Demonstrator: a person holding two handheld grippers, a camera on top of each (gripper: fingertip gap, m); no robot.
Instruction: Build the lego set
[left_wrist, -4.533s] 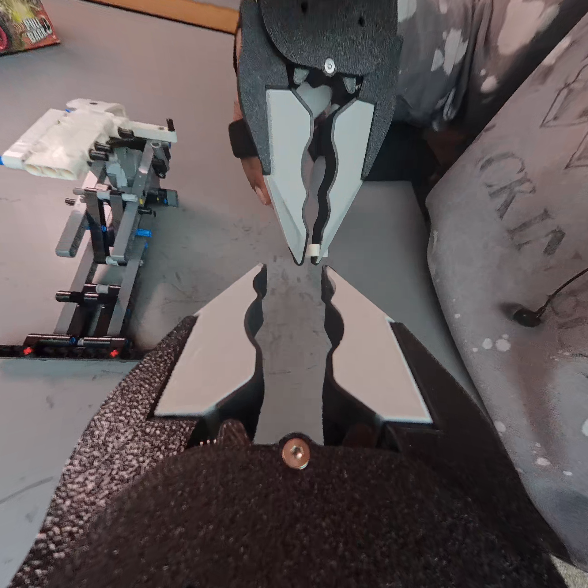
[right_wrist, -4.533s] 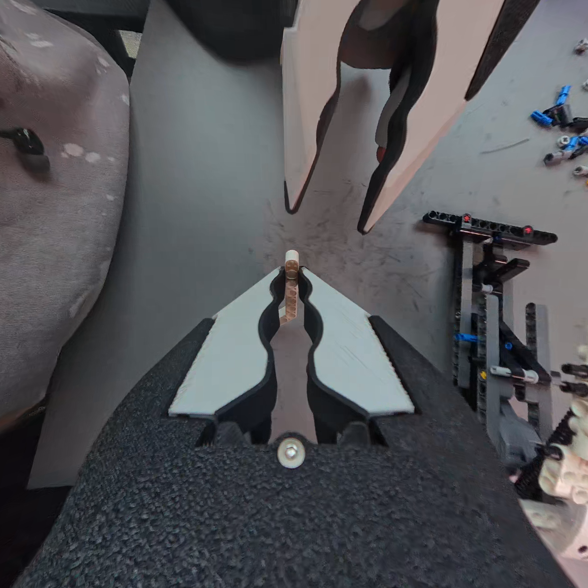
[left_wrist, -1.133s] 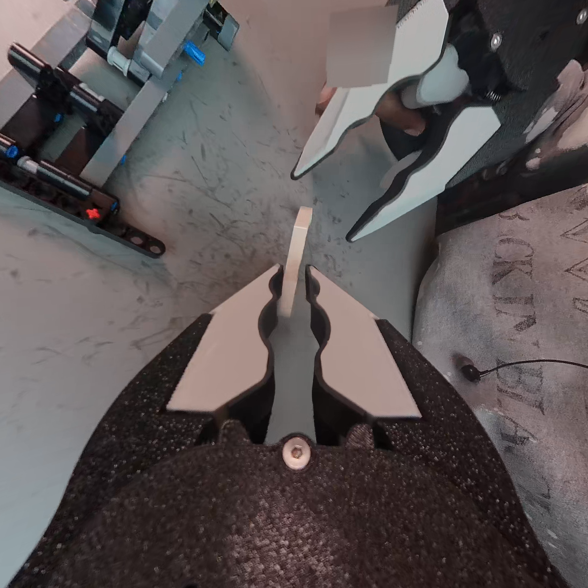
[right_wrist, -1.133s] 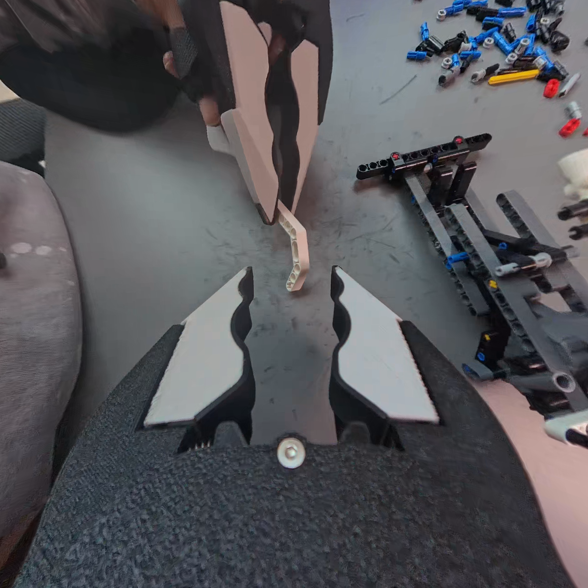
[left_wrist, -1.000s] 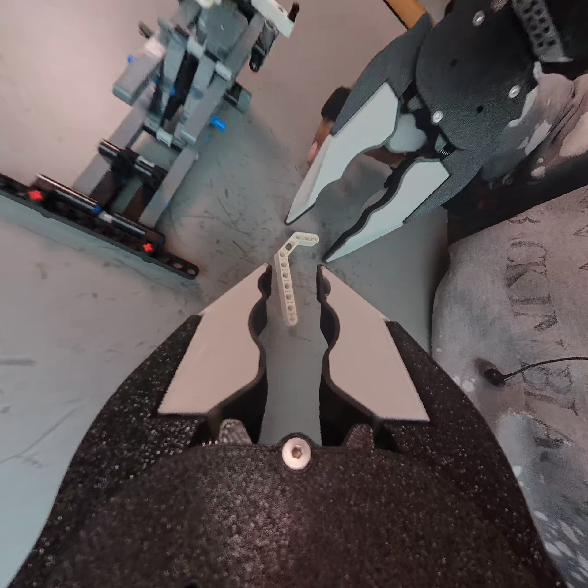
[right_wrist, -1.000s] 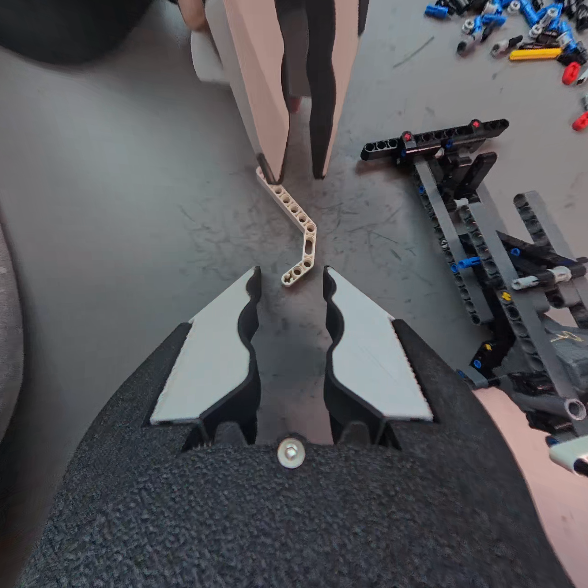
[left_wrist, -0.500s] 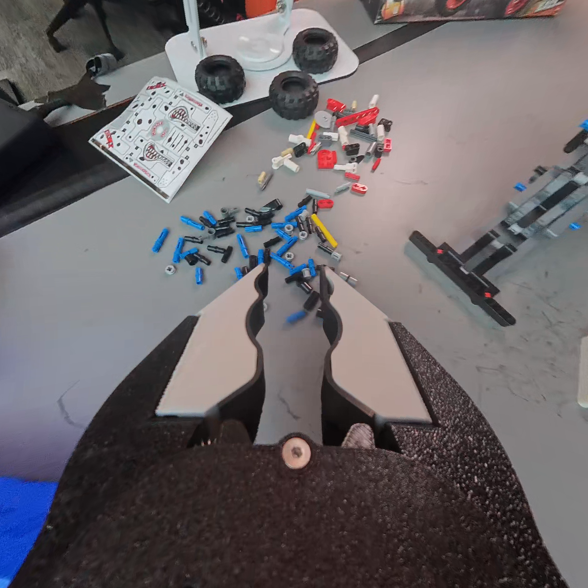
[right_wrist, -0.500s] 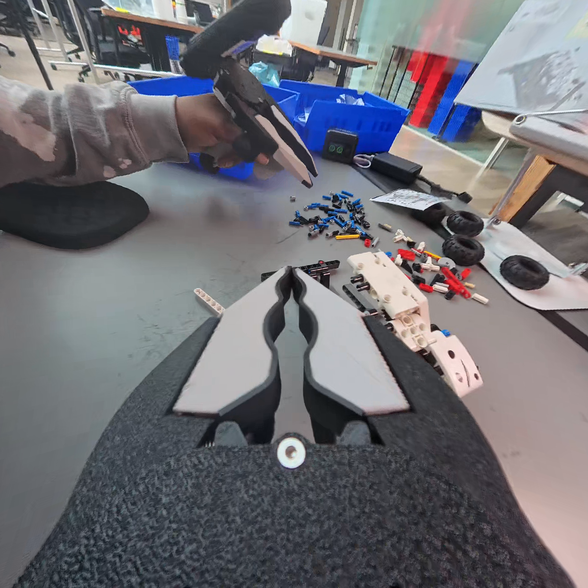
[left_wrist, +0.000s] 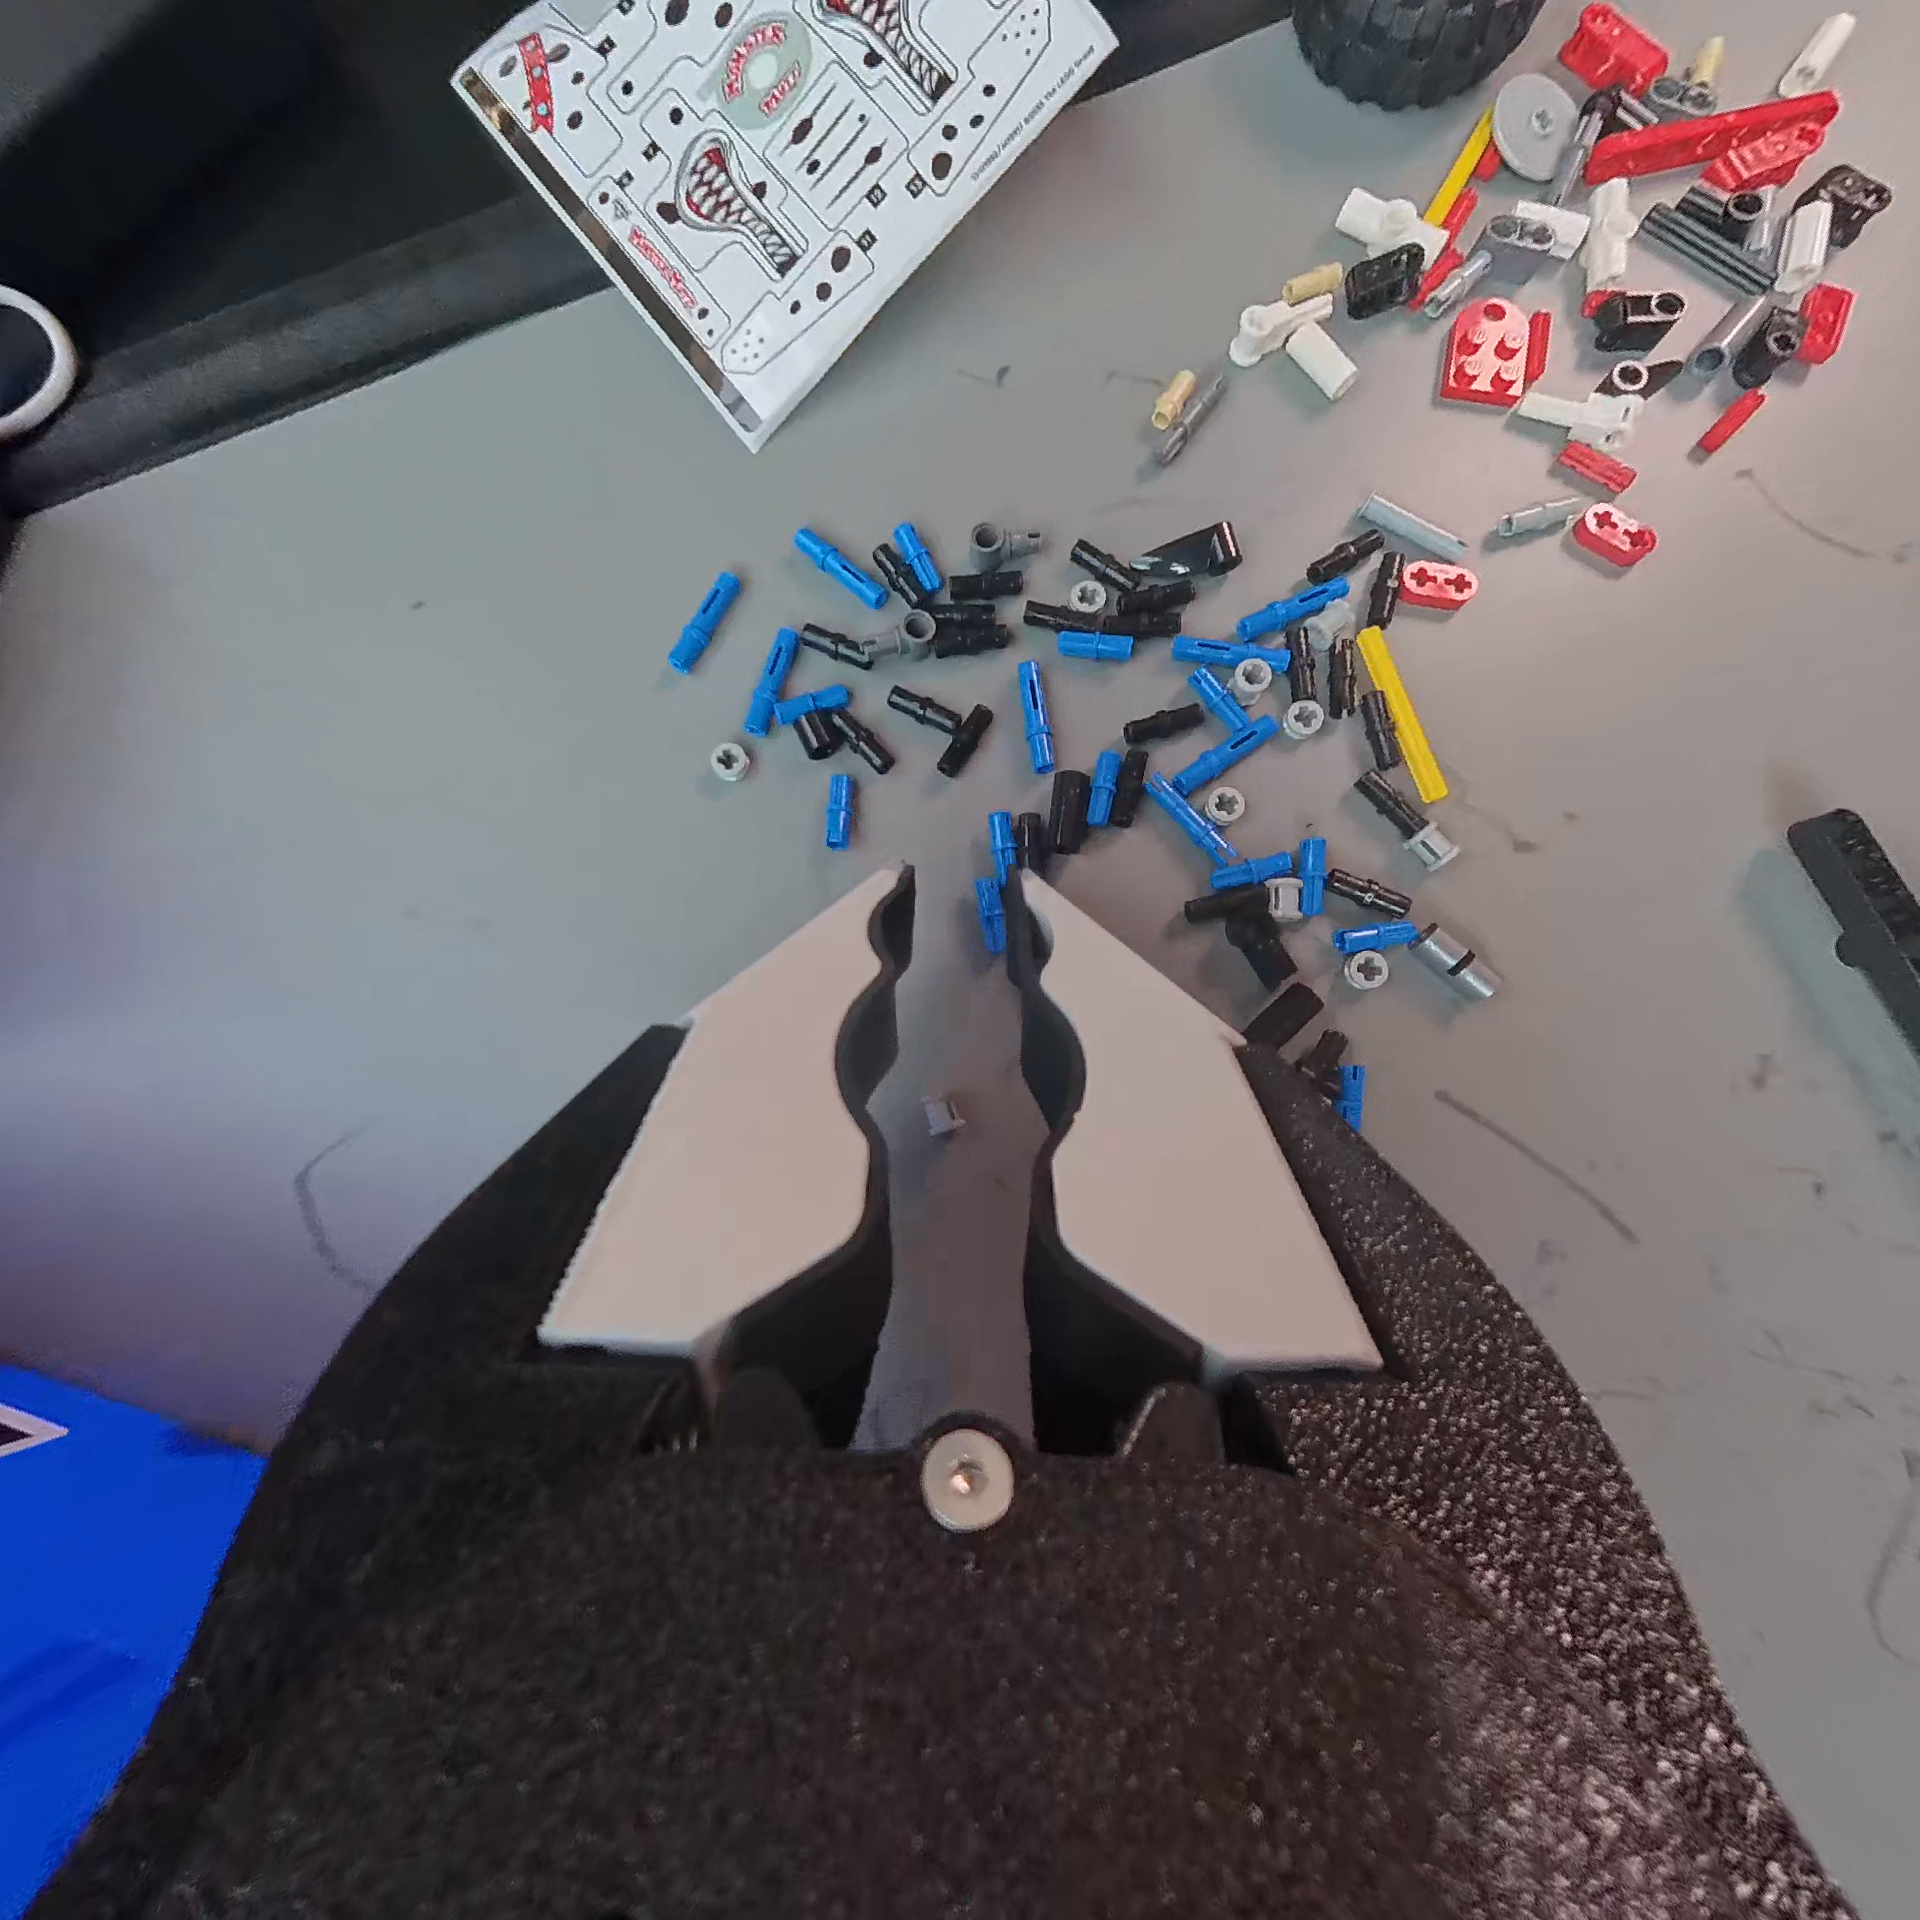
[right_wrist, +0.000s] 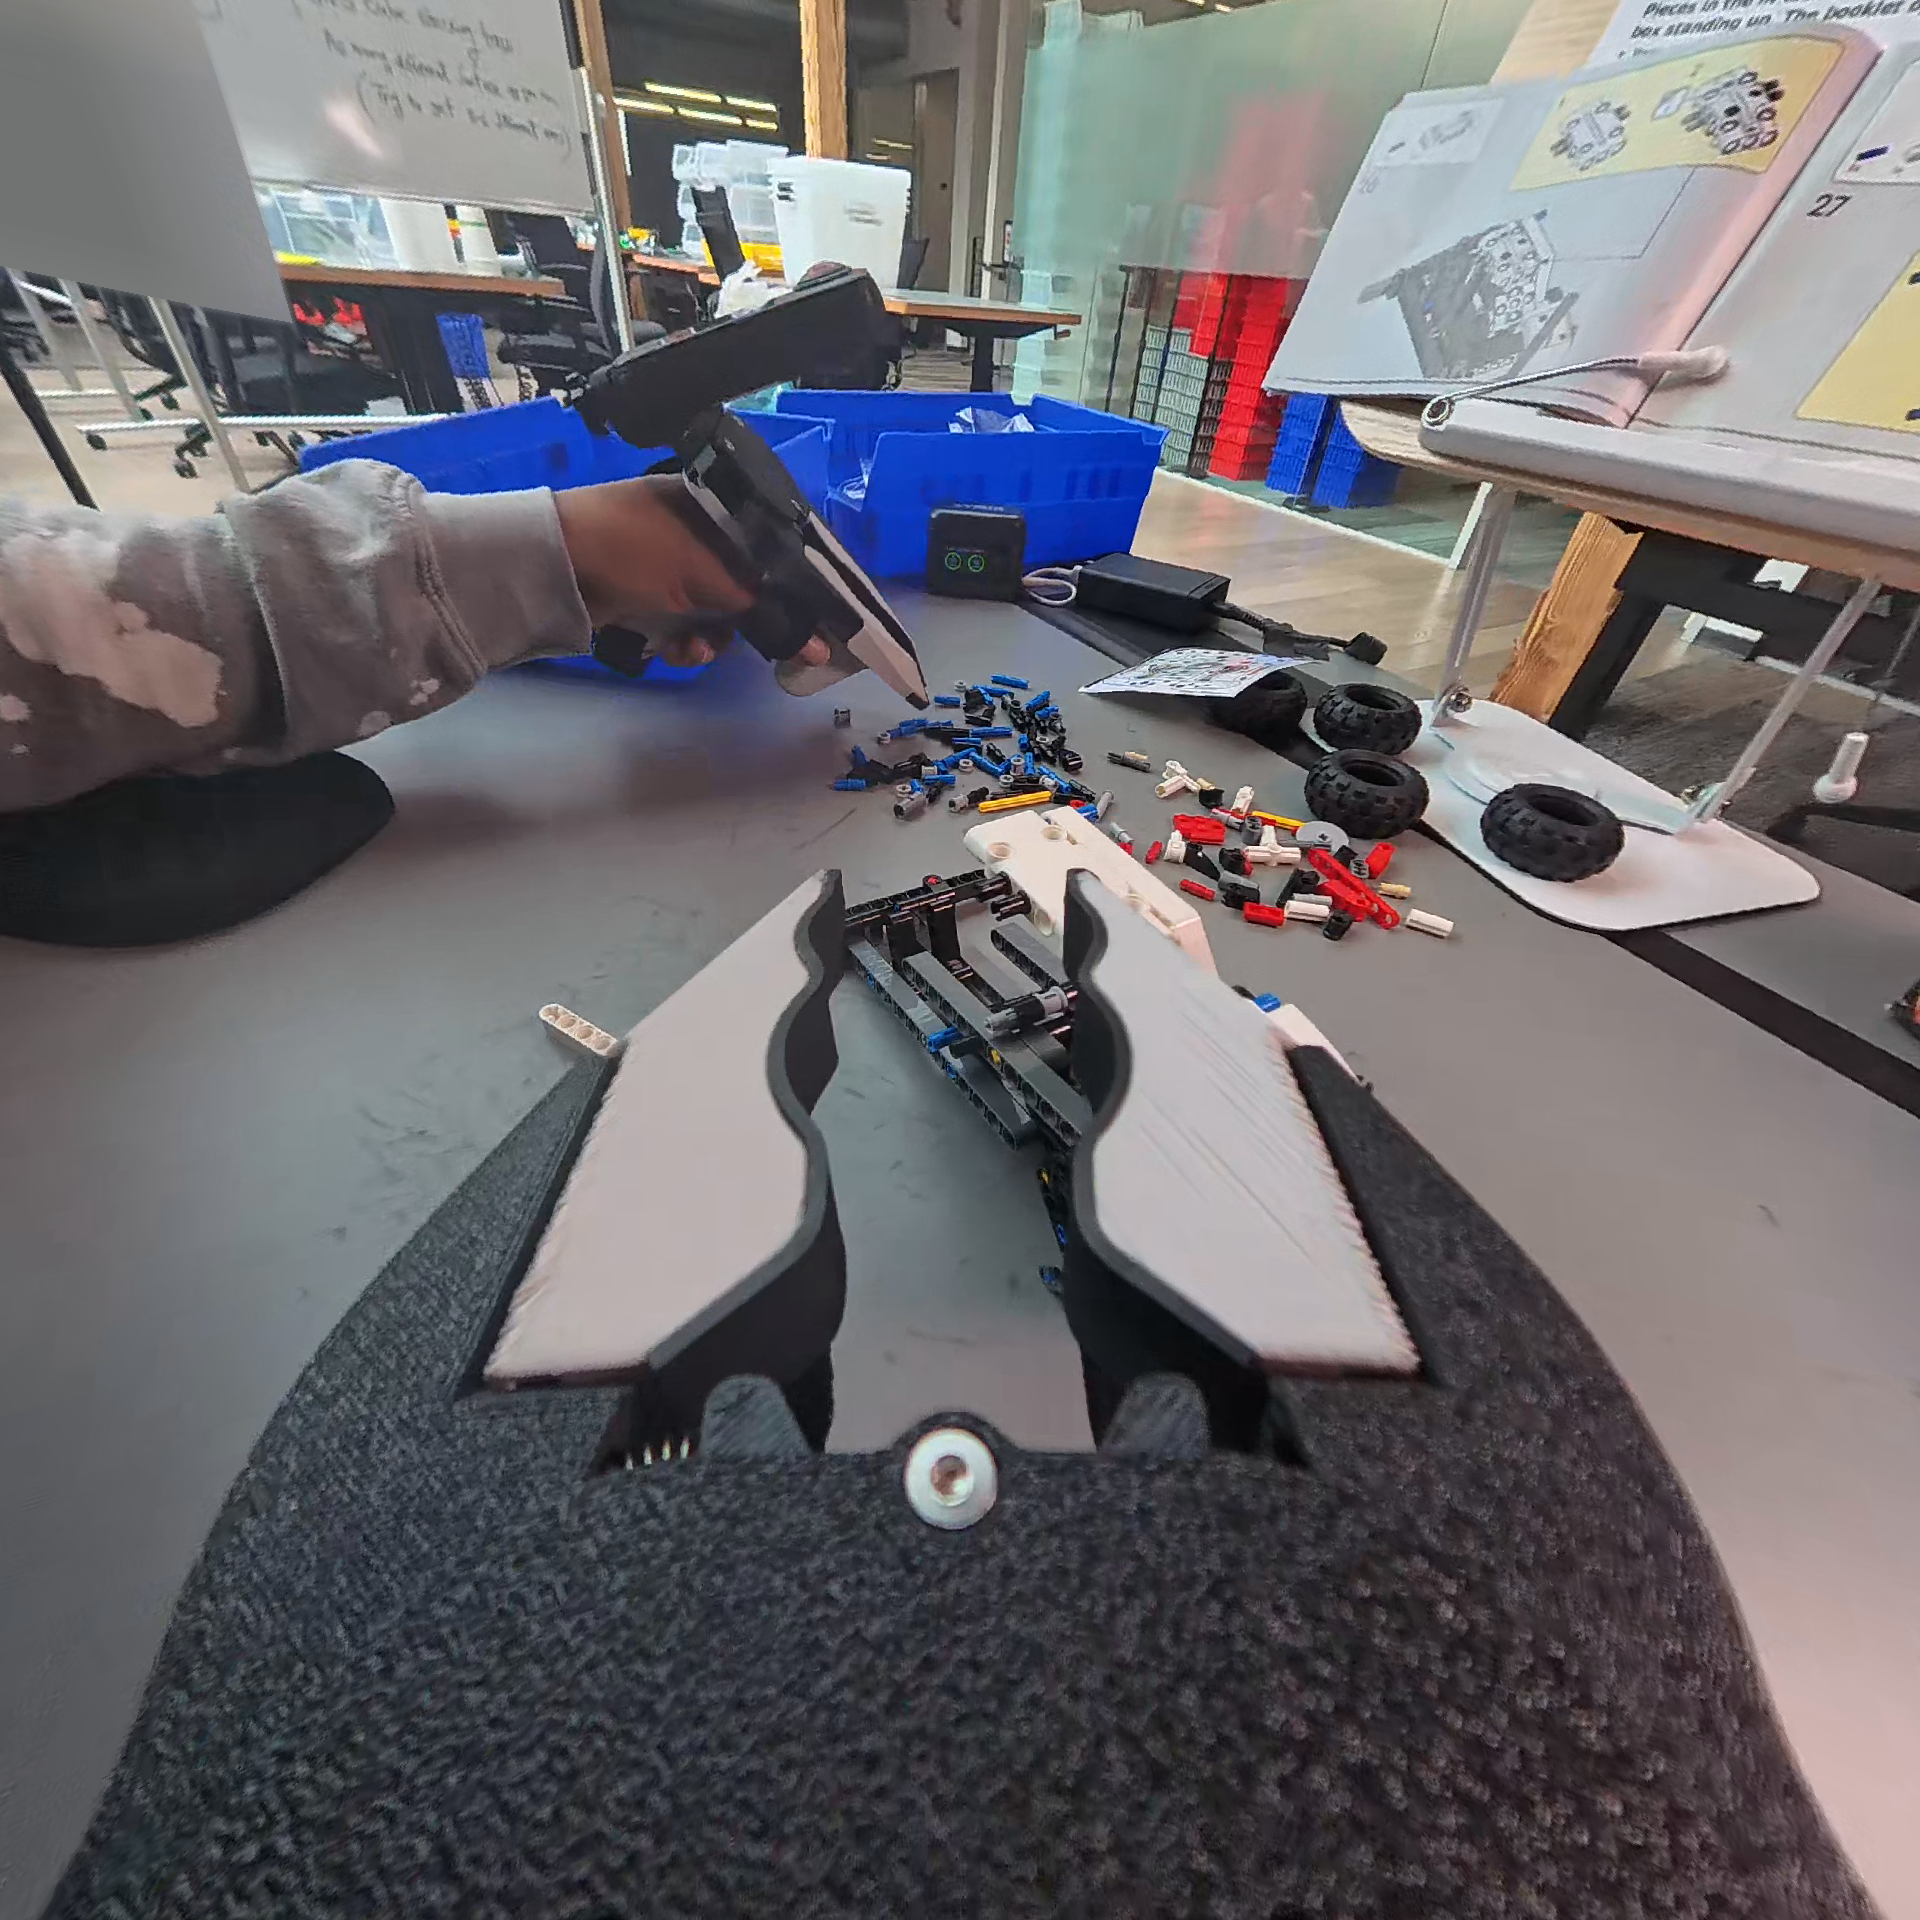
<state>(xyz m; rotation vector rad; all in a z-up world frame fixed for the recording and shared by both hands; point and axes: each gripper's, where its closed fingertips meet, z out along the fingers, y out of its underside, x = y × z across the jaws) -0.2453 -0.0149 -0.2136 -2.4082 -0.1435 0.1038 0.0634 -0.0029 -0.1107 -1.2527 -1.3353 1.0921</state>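
At the near edge of the pin scatter (left_wrist: 1091, 707), grey tabletop (left_wrist: 364, 831): left gripper (left_wrist: 964, 878) hovers tips-down, fingers narrowly parted, nothing between them. A blue pin (left_wrist: 992, 912) lies just beside the right fingertip, at 12 o'clock from the wrist; a small grey bush (left_wrist: 943, 1114) shows on the table through the gap. Sticker sheet (left_wrist: 779, 177) at 11 o'clock, red and white parts (left_wrist: 1621, 260) at 1 o'clock.

Right gripper (right_wrist: 948, 894) waits wide and empty over the dark chassis frame (right_wrist: 966, 997), white block (right_wrist: 1081, 862) beyond. White angled beam (right_wrist: 578, 1031) lies flat at its 10 o'clock, well apart from the pins.

Step, by my reading: picking a connector pin. Next move calls for centring one pin between the tips, clear of its neighbours, then closing.
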